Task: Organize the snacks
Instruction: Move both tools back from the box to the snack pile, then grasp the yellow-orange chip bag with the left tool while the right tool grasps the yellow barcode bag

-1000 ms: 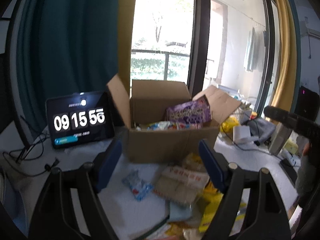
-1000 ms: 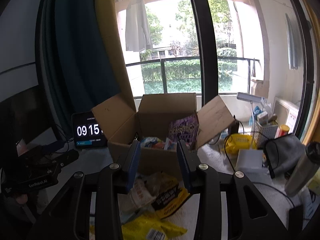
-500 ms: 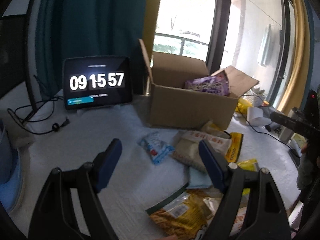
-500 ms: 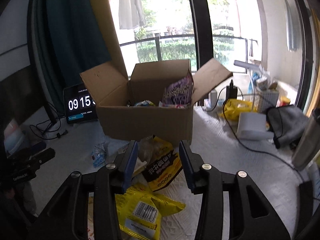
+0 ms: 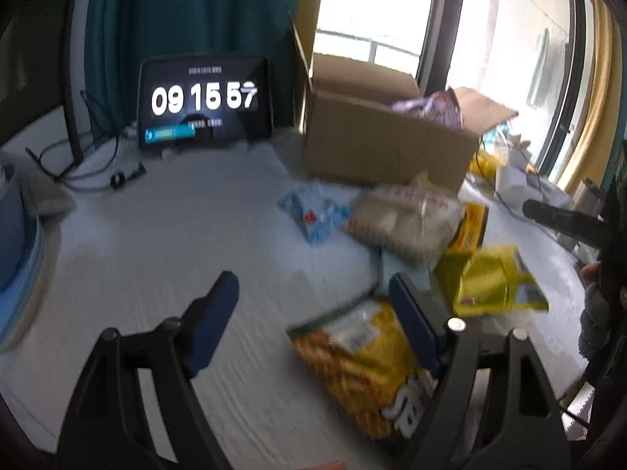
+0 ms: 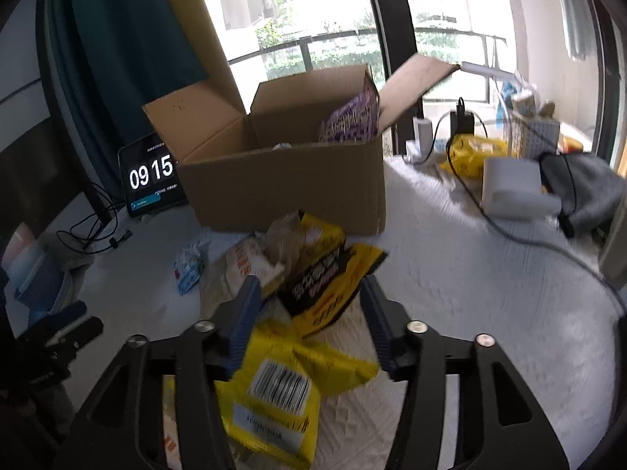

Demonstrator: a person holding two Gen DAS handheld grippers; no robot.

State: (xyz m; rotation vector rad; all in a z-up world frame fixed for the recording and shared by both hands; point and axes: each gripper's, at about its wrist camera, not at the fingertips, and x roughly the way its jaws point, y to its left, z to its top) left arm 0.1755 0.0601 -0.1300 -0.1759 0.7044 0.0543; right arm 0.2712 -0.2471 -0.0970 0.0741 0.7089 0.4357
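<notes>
Early stage — purple bag (image 6: 350, 119) already in cardboard box (image 6: 290, 192), snack pile (image 6: 309, 270) at its 6 o'clock remains. Left gripper (image 5: 313, 305) spread, empty; right gripper (image 6: 309, 305) opening, pinching nothing.

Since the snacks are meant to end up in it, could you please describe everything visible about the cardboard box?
The cardboard box is plain brown corrugated card, standing upright on the white-covered table with its flaps open and splayed outward. A purple snack bag stands inside against its right end, with another wrapper just showing above the rim. Loose snack packets lie heaped by its front wall; the clock tablet stands to its left. Neither gripper touches it.
</notes>
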